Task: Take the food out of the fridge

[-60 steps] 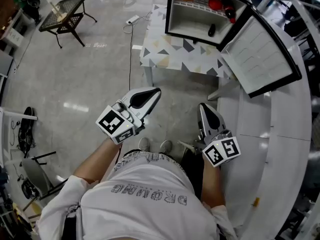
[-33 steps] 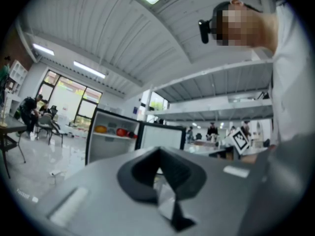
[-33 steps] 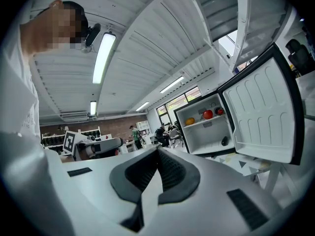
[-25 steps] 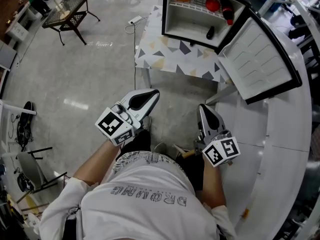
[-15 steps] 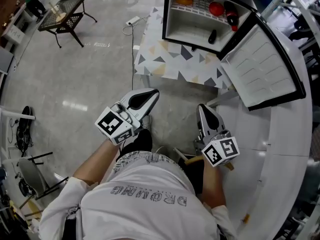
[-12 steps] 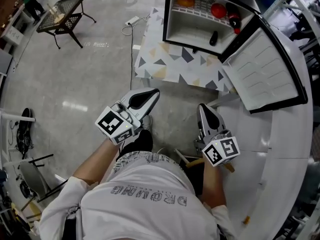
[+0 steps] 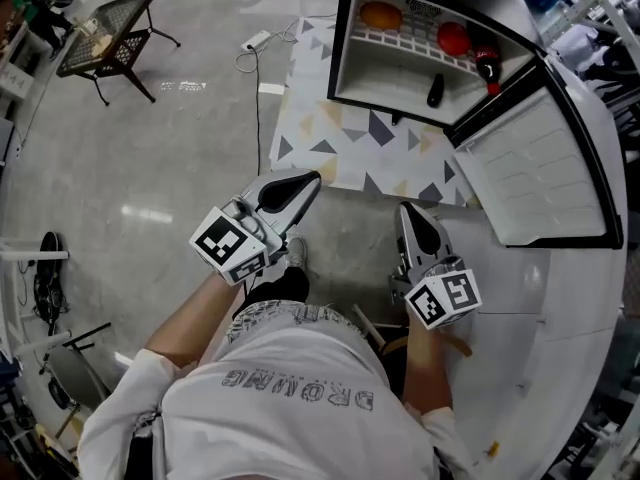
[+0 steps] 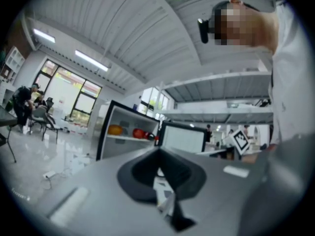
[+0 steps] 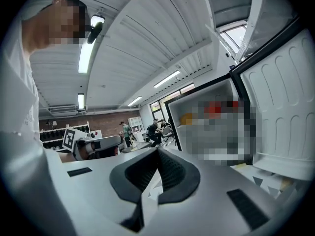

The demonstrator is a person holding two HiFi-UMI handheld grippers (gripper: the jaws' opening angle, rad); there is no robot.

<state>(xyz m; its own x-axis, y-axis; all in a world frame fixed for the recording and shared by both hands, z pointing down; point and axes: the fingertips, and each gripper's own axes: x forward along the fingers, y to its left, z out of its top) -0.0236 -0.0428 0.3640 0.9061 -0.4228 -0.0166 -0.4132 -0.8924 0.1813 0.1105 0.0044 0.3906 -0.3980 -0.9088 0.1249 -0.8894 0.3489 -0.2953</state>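
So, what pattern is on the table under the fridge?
The table is white with scattered grey, black and tan triangles, clearest in the head view.

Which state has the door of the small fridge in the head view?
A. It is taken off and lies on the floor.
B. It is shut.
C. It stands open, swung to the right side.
C: the door is swung open at the right of the fridge, so the orange food and the red food on the shelf show.
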